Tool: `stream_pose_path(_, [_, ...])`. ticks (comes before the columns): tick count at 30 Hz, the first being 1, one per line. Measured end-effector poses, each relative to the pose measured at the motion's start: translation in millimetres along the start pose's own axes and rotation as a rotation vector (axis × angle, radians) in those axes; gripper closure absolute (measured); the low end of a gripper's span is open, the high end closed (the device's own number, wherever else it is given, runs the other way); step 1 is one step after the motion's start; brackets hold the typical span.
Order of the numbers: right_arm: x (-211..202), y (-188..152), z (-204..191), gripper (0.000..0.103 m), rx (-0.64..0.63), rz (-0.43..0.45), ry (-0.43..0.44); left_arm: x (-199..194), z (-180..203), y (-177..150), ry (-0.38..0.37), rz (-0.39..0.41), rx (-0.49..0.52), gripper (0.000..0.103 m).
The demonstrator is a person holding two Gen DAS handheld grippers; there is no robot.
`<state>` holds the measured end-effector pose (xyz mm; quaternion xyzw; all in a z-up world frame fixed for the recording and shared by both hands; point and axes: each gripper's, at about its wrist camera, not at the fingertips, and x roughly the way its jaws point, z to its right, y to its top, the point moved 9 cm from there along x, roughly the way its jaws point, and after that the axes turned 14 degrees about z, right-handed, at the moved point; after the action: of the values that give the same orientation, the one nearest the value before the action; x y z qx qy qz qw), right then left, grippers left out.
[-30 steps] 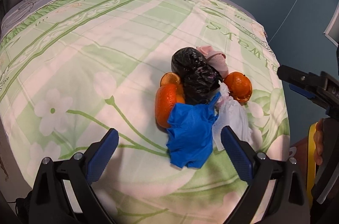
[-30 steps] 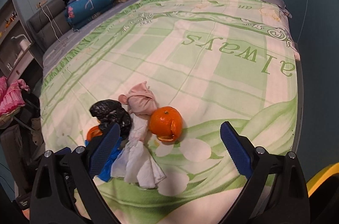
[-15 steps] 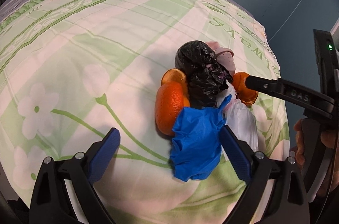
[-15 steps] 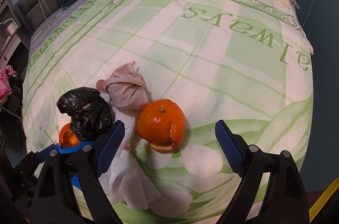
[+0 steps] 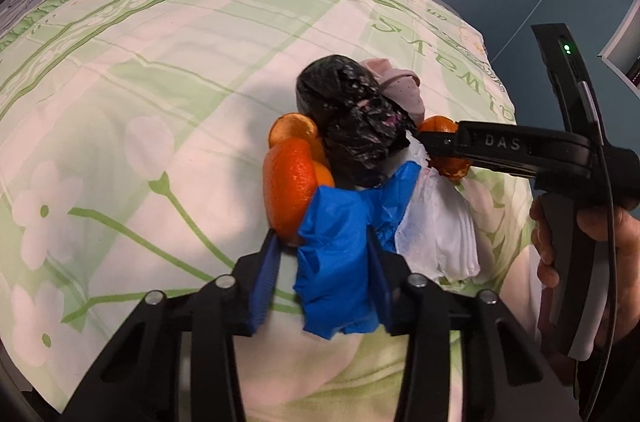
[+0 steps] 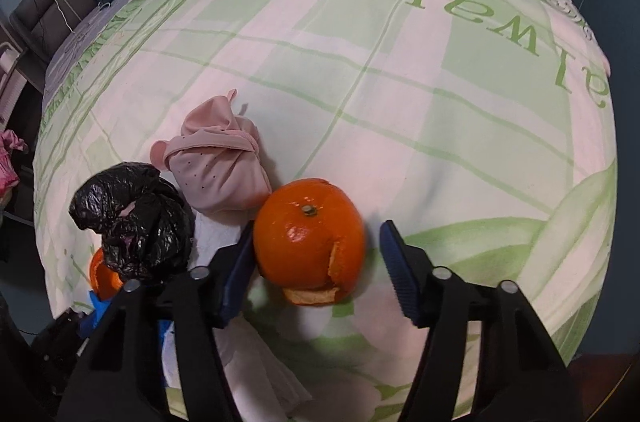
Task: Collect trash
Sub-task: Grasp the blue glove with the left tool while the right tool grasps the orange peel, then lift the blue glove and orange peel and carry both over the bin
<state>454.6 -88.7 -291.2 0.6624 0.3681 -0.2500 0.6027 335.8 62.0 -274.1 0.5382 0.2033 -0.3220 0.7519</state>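
My left gripper point(image 5: 322, 276) now closes around the crumpled blue plastic glove point(image 5: 348, 246); my right gripper point(image 6: 316, 272) now brackets the peeled orange rind point(image 6: 310, 242).

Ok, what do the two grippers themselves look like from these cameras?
Both are black plastic linkage frames with silver pivot bolts and blue ribbed pads. In the left wrist view, the right gripper shows raised "DAS" lettering, a curved black handle with a lit green LED, and a bare hand with no sleeve visible. The left gripper looks the same build. No cables visible.

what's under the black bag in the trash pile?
The black bag lies on orange peel, white tissue and the blue wrapper. Anything else beneath it, and its contents, are hidden.
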Motion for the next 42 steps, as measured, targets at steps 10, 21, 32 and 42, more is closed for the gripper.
stream_pose_path(10, [-12, -3, -7, 0.071, -0.058, 0.024, -0.026, -10, 5, -4, -0.059, -0.018, -0.029, 0.088])
stream_pose_path(21, [-33, -12, -24, 0.074, -0.080, 0.045, 0.015, -40, -9, -1, -0.047, 0.007, -0.043, 0.090])
stream_pose_path(32, [-60, -29, -56, 0.074, -0.085, 0.064, 0.092, -85, -41, 10, 0.019, 0.069, -0.055, 0.090])
stream_pose_path(42, [-105, -35, -66, 0.074, -0.074, 0.123, 0.136, -122, -45, 23, 0.046, 0.133, -0.039, 0.091])
